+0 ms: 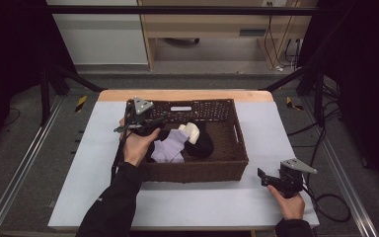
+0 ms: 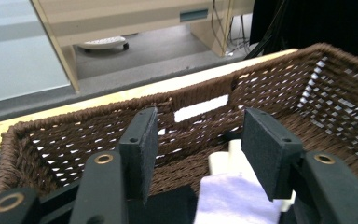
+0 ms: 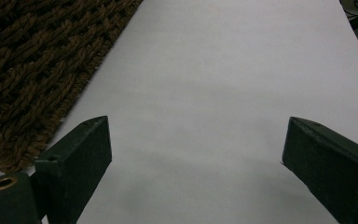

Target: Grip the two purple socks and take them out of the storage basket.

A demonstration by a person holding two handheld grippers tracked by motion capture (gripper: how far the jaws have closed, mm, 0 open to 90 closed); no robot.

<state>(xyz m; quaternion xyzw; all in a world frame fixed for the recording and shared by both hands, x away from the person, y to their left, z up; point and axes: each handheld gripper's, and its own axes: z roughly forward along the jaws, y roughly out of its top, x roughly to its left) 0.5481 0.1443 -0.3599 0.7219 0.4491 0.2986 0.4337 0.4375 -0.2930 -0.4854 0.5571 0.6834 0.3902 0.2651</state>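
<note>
High view: brown wicker basket sits at centre of frame on the pale surface, w/ socks piled inside. Lavender sock lies centre-left in the basket, cream sock just above-right of it, black sock to the right, touching both.

Left claw is inside the basket at its upper-left part, just beside the lavender sock, hand and dark sleeve reaching over the basket's near-left corner. Grey three-cornered plate on top of it shows near the back rim.

Left gripper view: jaws stand apart, released, nothing pinched btwn the pads. Lavender sock lies at the bottom of the frame, centre-right, mostly by the right jaw (whether the pad touches the cloth, can't tell). Cream sock peeks out behind it, lower centre. A dark patch, prob. black cloth, sits at bottom centre btwn the jaws. Basket's back wall runs across mid-frame w/ a slot handle at centre.

Right claw is at lower right of the high view, resting low over the surface, well apart from the socks, near the basket's near-right corner but outside it. Right gripper view: jaws wide apart, released, bare pale surface btwn them; basket's woven wall fills the upper left.
</note>
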